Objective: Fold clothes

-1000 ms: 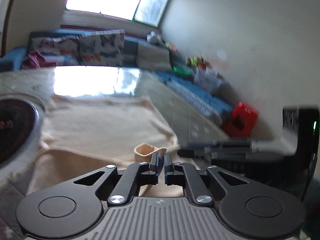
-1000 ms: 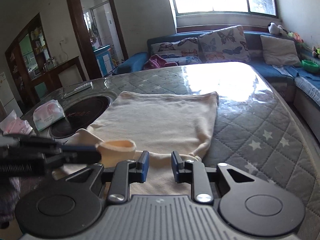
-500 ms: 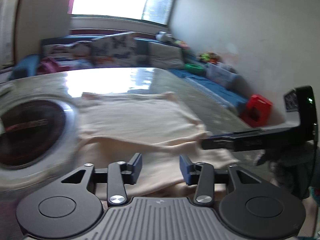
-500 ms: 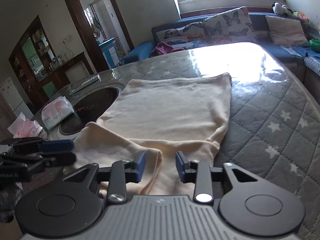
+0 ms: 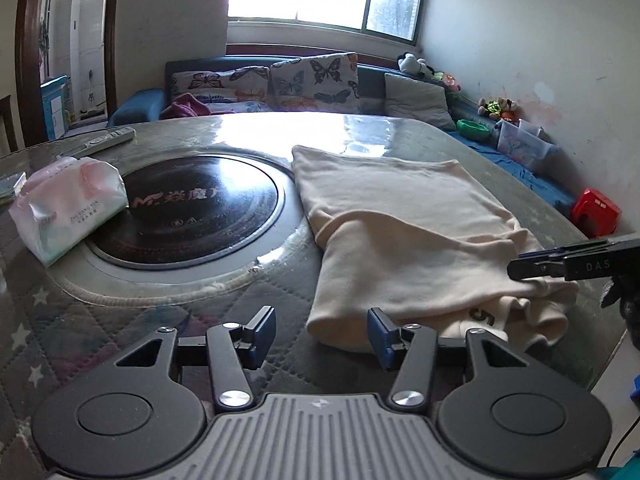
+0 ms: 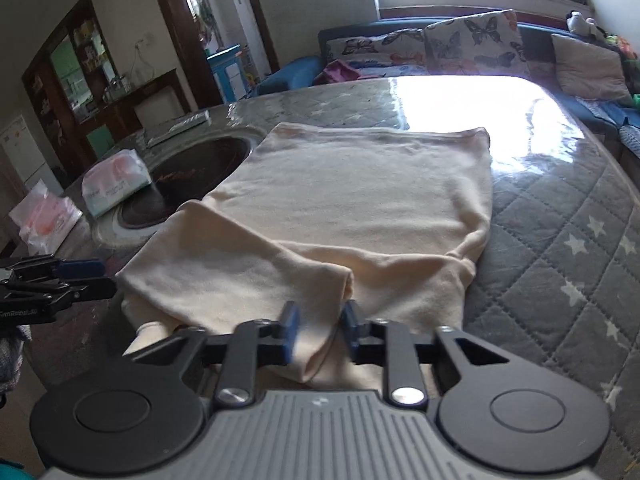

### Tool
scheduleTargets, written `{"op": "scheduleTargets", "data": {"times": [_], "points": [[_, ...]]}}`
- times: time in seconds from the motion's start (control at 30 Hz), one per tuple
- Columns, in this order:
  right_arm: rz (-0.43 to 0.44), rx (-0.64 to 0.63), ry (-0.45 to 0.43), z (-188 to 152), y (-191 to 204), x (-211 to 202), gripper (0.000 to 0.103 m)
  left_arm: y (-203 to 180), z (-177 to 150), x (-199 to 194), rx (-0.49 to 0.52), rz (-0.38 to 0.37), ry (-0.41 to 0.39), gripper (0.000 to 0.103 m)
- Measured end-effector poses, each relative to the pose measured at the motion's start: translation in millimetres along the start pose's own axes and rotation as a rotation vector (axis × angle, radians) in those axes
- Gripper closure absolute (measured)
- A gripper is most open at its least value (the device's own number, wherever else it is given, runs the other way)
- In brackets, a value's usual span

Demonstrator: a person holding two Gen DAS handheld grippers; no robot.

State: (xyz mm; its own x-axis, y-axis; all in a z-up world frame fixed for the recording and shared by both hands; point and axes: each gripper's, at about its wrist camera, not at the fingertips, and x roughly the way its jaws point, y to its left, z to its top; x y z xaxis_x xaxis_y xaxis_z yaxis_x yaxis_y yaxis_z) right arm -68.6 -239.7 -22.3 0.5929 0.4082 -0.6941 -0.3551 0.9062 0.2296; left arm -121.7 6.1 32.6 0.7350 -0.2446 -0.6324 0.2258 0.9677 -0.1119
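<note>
soft cream garment (image 5: 404,236), sleeve folded over

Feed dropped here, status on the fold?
Left tongs open, right tongs open. Cream garment flat on table, sleeve folded in. Tissue pack clear of it.

Cream garment (image 5: 404,232), sleeves folded in

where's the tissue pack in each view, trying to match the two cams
Left wrist: the tissue pack lies at far left, on the rim of the round black cooktop.
Right wrist: the tissue pack is at mid-left, smaller, on the same rim.
Shared landmark: the butterfly cushions under the window.
</note>
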Motion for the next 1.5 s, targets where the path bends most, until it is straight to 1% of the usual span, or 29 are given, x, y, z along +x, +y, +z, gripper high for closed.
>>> {"op": "scheduleTargets", "data": {"times": [0.03, 0.07, 0.3, 0.4, 0.5, 0.57, 0.6, 0.67, 0.73, 0.87, 0.93, 0.97, 1.03, 1.13, 1.2, 1.3, 1.37, 1.43, 1.5], "points": [[-0.007, -0.008, -0.003, 0, 2, -1, 0.095, -1, -1, 1, 0.008, 0.003, 0.001, 0.049], [-0.017, -0.024, -0.012, 1, 4, -3, 0.096, -2, -2, 2, 0.016, 0.006, 0.001, 0.049], [-0.031, -0.098, -0.102, 24, 15, -31, 0.097, -11, -4, 7, 0.053, 0.004, -0.01, 0.05], [-0.042, -0.143, -0.142, 36, 21, -45, 0.097, -13, -5, 9, 0.059, 0.011, -0.014, 0.052], [-0.058, -0.186, -0.187, 46, 27, -59, 0.097, -16, -6, 12, 0.077, 0.015, -0.015, 0.065], [-0.075, -0.21, -0.211, 51, 30, -66, 0.097, -19, -7, 11, 0.097, 0.02, -0.021, 0.087], [-0.085, -0.215, -0.214, 51, 29, -67, 0.097, -20, -8, 11, 0.105, 0.025, -0.024, 0.089], [-0.104, -0.192, -0.185, 44, 21, -60, 0.097, -21, -9, 9, 0.119, 0.031, -0.032, 0.096], [-0.123, -0.169, -0.156, 38, 13, -53, 0.097, -23, -11, 6, 0.132, 0.033, -0.036, 0.099], [-0.159, -0.123, -0.097, 24, -3, -38, 0.097, -22, -15, 5, 0.144, 0.036, -0.024, 0.1], [-0.168, -0.108, -0.061, 12, -10, -26, 0.095, -17, -15, 6, 0.134, 0.024, 0.002, 0.099], [-0.18, -0.107, -0.056, 8, -12, -24, 0.094, -15, -15, 6, 0.128, 0.015, 0.013, 0.098], [-0.184, -0.098, -0.063, 4, -15, -26, 0.092, -10, -12, 3, 0.123, 0.0, 0.027, 0.097], [-0.175, -0.084, -0.11, 7, -16, -38, 0.091, -2, 0, -4, 0.098, -0.021, 0.015, 0.096], [-0.167, -0.093, -0.123, 10, -16, -41, 0.091, 0, 13, -7, 0.078, -0.028, -0.012, 0.096], [-0.15, -0.111, -0.107, 11, -15, -33, 0.091, -5, 34, -4, 0.063, -0.046, -0.05, 0.096], [-0.147, -0.118, -0.097, 10, -15, -24, 0.091, -11, 46, 6, 0.043, -0.074, -0.053, 0.096], [-0.149, -0.119, -0.094, 11, -14, -17, 0.091, -19, 56, 23, 0.034, -0.084, -0.043, 0.096], [-0.141, -0.124, -0.11, 13, -12, -15, 0.091, -29, 64, 39, 0.046, -0.099, -0.035, 0.096]]}}
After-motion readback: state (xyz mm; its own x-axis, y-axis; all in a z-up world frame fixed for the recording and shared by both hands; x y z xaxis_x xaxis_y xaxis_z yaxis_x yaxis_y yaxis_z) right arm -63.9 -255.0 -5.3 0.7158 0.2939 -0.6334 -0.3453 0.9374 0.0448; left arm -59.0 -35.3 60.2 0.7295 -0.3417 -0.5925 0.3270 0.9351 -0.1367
